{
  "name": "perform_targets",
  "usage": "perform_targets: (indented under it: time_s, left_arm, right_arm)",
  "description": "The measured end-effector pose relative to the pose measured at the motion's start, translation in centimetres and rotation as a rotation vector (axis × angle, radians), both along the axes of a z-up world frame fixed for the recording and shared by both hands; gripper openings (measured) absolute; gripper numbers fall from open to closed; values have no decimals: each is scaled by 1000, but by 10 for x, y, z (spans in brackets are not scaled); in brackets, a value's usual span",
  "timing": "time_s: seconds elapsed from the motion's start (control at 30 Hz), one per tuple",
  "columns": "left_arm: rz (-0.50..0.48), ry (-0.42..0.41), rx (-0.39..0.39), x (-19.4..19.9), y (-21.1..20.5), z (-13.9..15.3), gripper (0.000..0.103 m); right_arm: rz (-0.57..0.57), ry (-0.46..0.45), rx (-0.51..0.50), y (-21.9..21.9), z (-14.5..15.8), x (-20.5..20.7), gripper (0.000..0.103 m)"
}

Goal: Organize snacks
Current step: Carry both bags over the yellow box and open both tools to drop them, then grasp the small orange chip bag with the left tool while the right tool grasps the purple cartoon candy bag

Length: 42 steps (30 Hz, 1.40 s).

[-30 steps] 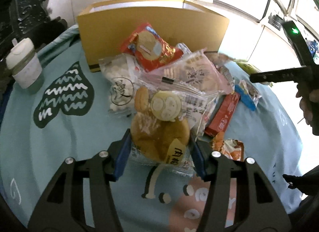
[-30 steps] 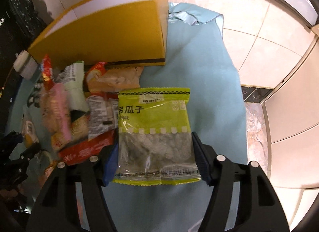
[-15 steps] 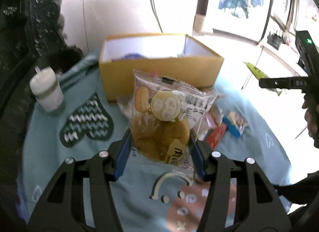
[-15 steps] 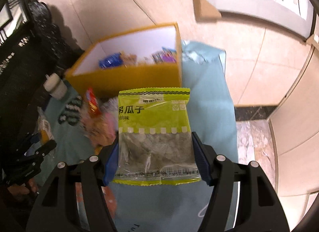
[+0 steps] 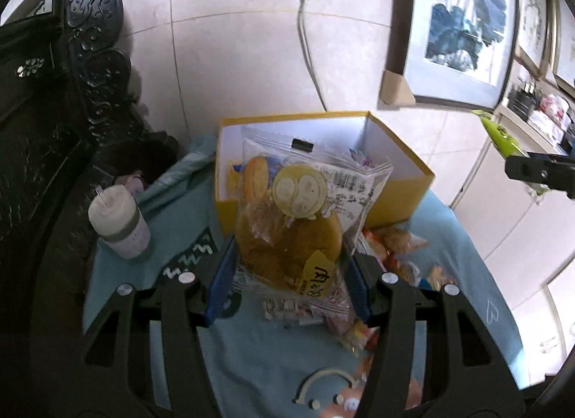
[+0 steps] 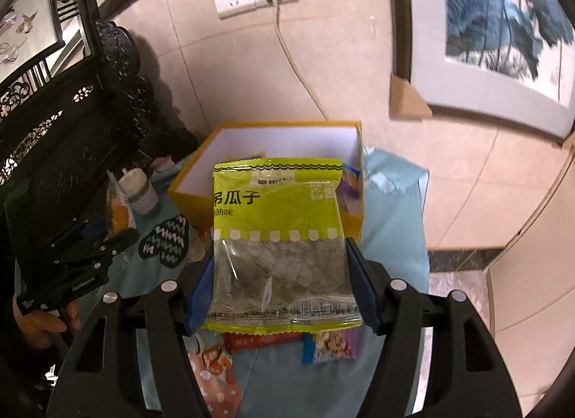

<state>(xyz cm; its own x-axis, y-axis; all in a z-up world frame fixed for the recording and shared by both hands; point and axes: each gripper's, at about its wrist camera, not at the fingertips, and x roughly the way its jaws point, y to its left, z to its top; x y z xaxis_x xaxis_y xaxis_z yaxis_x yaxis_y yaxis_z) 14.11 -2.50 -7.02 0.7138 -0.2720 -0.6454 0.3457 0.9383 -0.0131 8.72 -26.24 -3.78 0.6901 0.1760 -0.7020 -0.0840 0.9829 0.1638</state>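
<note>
The left claw [image 5: 289,279] is pinching a clear bread packet [image 5: 298,224] between its blue pads, holding it in the air in front of the yellow box [image 5: 402,198]; the right claw [image 6: 282,283] is pinching a green seed packet [image 6: 278,234] the same way, above the surface [image 6: 391,224] with the blue cloth; other snacks [image 5: 395,242] lie near the box; a white cup [image 5: 120,222] stands to the left.

Bread packet [image 5: 298,224] hides most of the yellow box's [image 5: 406,184] contents; loose snacks [image 6: 330,344] beneath the seed packet [image 6: 280,238] are blurred.
</note>
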Motion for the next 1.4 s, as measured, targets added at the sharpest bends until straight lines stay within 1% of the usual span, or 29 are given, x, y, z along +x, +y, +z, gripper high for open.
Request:
perform_targets:
  time_s: [0.07, 0.27, 0.4, 0.7, 0.77, 0.83, 0.87, 0.9, 0.93, 1.0, 1.07, 1.13, 1.17, 1.2, 1.4]
  left_arm:
    - [12, -6, -1, 11, -3, 7, 56]
    - [7, -39, 2, 41, -16, 27, 56]
    - [-1, -47, 7, 58, -24, 33, 56]
    - [-6, -43, 7, 99, -38, 36, 56]
    - [-2, -49, 7, 112, -43, 39, 56]
    - [0, -61, 23, 124, -50, 41, 57]
    - [3, -67, 34, 129, -53, 40, 65]
    - [10, -68, 47, 138, -57, 38, 77]
    - [27, -63, 55, 147, -59, 34, 99]
    - [49, -49, 71, 155, -60, 27, 101]
    - [58, -21, 81, 158, -58, 20, 101]
    - [47, -22, 63, 150, -52, 15, 101]
    - [48, -19, 75, 146, -50, 11, 101]
    - [50, -4, 86, 142, -48, 5, 101]
    - [77, 69, 49, 120, -33, -18, 101]
  right_arm:
    - [1, -12, -5, -2, 6, 7, 66]
    - [-6, -51, -16, -7, 28, 39, 66]
    - [-8, -67, -26, -11, 37, 59, 66]
    - [0, -76, -22, -12, 42, 101, 66]
    - [-7, -78, -21, -10, 42, 115, 66]
    - [-16, -78, -6, -9, 42, 131, 67]
    - [-11, -63, 7, -9, 39, 141, 68]
    - [-8, -28, 21, -9, 33, 155, 74]
    - [-29, -8, 8, -10, 28, 163, 75]
    - [-56, 20, -6, -11, 19, 171, 77]
    - [-59, 26, -3, -12, 11, 167, 77]
    - [-46, 31, -17, -12, 2, 159, 77]
    - [-44, 39, -25, -12, -3, 155, 77]
    - [-45, 52, -26, -14, -10, 150, 77]
    - [-52, 112, -7, -18, -35, 121, 77]
